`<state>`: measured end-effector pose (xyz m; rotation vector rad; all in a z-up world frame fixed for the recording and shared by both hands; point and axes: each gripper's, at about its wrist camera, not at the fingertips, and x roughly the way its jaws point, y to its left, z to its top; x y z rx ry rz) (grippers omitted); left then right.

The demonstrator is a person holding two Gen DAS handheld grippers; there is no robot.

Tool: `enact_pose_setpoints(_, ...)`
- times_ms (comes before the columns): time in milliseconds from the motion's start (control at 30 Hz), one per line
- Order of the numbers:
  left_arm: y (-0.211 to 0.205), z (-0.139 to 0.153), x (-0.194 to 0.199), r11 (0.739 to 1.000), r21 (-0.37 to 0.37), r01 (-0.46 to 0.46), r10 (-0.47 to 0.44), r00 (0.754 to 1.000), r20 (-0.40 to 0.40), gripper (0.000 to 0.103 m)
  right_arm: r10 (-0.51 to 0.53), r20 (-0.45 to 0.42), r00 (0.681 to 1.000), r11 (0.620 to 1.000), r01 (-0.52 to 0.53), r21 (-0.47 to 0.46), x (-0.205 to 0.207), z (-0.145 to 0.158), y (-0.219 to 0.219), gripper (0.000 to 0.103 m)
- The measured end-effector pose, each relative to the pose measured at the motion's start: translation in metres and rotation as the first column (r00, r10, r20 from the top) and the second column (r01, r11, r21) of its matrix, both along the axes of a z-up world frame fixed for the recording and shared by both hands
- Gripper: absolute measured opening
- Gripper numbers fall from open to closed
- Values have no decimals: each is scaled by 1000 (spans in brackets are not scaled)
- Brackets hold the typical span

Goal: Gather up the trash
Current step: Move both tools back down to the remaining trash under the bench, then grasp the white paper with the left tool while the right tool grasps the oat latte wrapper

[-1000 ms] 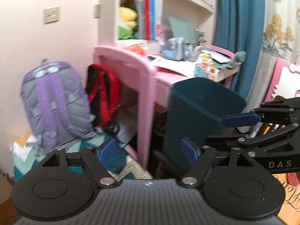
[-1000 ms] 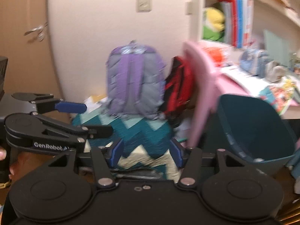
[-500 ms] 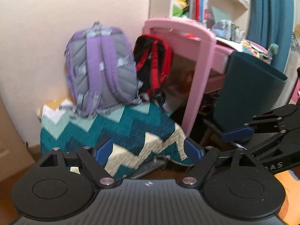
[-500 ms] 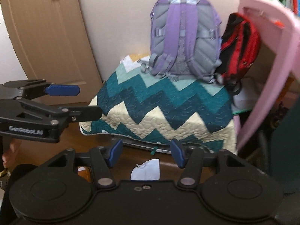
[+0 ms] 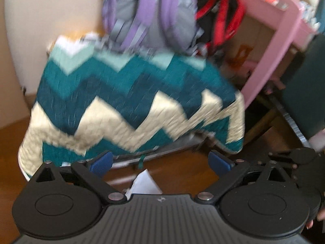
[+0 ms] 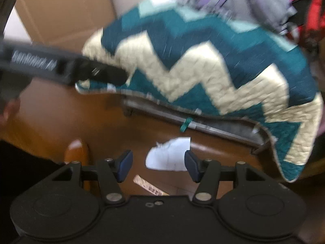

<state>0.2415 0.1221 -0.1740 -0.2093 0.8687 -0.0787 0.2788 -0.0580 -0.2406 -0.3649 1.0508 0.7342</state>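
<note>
A torn white paper scrap (image 6: 169, 154) lies on the brown wooden floor in front of a quilt-covered seat. It also shows in the left wrist view (image 5: 144, 183), partly hidden behind my gripper body. A thin tan strip (image 6: 149, 186) lies on the floor just below it. My right gripper (image 6: 158, 165) is open and empty, its jaws either side of the paper and above it. My left gripper (image 5: 160, 163) is open and empty, wide apart, over the floor near the paper. The left gripper's arm (image 6: 61, 67) crosses the right wrist view at the left.
A teal and cream zigzag quilt (image 5: 132, 105) drapes a low seat. A purple backpack (image 5: 150, 14) and a red-black backpack (image 5: 219, 16) sit behind it. A pink desk frame (image 5: 272, 46) and a dark teal bin (image 5: 304, 93) stand at the right. A brown door (image 6: 61, 10) is at the left.
Both grippers have tilted down and moved closer to the floor. The paper scrap now sits between the right gripper's jaws in view, and the bin has slid to the right edge.
</note>
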Motion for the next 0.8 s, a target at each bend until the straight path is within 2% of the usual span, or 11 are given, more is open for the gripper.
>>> enact_pose_setpoints(167, 8, -71, 27, 999, 32, 0, 4, 995, -103, 101, 83, -50, 995, 992, -88, -96, 2, -69, 21, 56)
enact_pose_setpoints(300, 6, -124, 50, 998, 42, 40, -32, 985, -171, 101, 210, -101, 972, 955, -226, -189, -4, -122, 34, 56)
enact_pose_setpoints(400, 2, -164, 65, 995, 50, 88, -75, 973, -218, 101, 323, -143, 936, 902, -350, -254, -14, -160, 42, 56)
enact_pose_setpoints(567, -3, -225, 87, 988, 49, 144, -125, 952, -279, 101, 477, -225, 850, 789, -527, -316, -34, -224, 48, 56)
enact_pose_setpoints(700, -7, -276, 95, 983, 40, 181, -156, 924, -349, 101, 515, -274, 812, 753, -582, -308, -41, -263, 55, 56)
enact_pose_setpoints(800, -12, -311, 103, 977, 38, 210, -179, 903, -391, 101, 551, -274, 788, 722, -615, -317, -42, -288, 61, 56)
